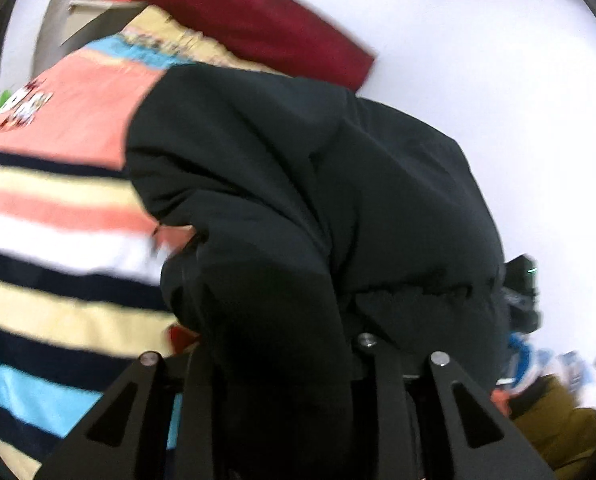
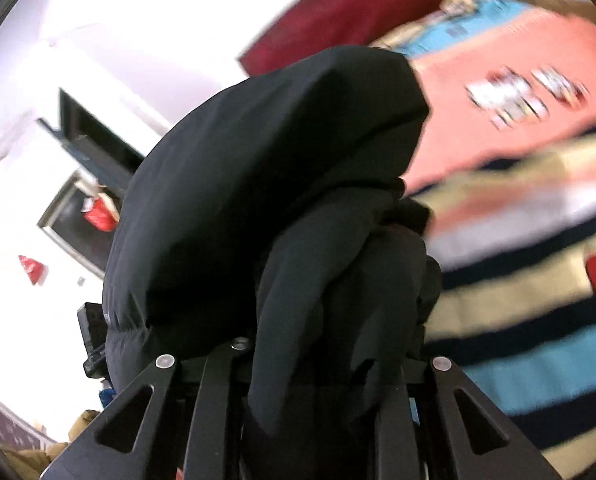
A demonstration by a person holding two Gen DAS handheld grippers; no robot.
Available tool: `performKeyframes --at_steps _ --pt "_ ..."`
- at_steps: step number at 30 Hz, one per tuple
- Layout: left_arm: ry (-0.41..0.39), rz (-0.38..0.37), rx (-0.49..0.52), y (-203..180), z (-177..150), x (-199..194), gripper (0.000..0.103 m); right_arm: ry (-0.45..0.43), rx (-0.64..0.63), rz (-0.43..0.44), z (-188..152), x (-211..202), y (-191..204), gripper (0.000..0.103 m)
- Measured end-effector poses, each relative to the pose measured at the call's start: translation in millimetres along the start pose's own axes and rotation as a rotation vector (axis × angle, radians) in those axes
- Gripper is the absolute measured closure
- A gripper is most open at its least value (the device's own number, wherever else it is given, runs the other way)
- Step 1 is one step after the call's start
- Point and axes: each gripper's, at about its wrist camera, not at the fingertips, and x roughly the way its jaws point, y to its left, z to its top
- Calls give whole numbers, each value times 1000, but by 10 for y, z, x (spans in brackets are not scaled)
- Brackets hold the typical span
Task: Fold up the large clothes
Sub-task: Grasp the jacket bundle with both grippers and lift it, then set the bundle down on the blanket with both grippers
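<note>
Black padded fabric fills the middle of both wrist views: a large dark jacket [image 1: 298,184], bunched and lifted above a striped bedspread [image 1: 50,208].

Left wrist view, left to right: bedspread bands of coral, cream, navy, white and sky blue on the left; the jacket in the centre, hanging in heavy folds; a white wall on the right. A dark red pillow [image 1: 266,20] lies at the far end of the bed. Left gripper [image 1: 286,392] is clamped on a thick fold of the jacket, cloth packed between its fingers. Near right, low down, blurred tan and blue items, not identifiable.

Right wrist view, left to right: white wall with a dark framed opening and small red shapes, blurred; the jacket [image 2: 266,184] in the centre, rounded like a hood or shoulder; the bedspread [image 2: 530,320] on the right, the red pillow [image 2: 350,12] far beyond. Right gripper [image 2: 310,392] is closed on a twisted wad of the jacket.

Motion blur throughout.
</note>
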Motion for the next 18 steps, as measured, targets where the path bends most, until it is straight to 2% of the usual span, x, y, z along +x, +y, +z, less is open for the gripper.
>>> performKeyframes --at_steps 2,3,4,5,7,9,12,18 --pt "39 81 -17 230 -114 106 66 34 10 -121 -135 113 -224 71" --pt "47 81 -52 349 -156 128 60 46 10 -180 -205 137 -316 60" --pt "43 64 -89 462 -186 103 58 46 21 -207 -237 129 -367 48" --pt "32 50 -123 574 -200 43 53 43 45 -213 -272 103 -450 43" --pt "4 67 -151 706 -209 -110 45 27 50 -270 -313 -23 -511 22" --pt "-31 80 -179 804 -182 -286 43 9 28 -330 -342 -177 -445 19" --pt "-73 150 -195 827 -138 -551 43 -10 21 -353 -396 -385 -369 19" --pt "-134 253 -143 477 -282 -1085 42 -41 -52 -380 -507 -681 -77 19"
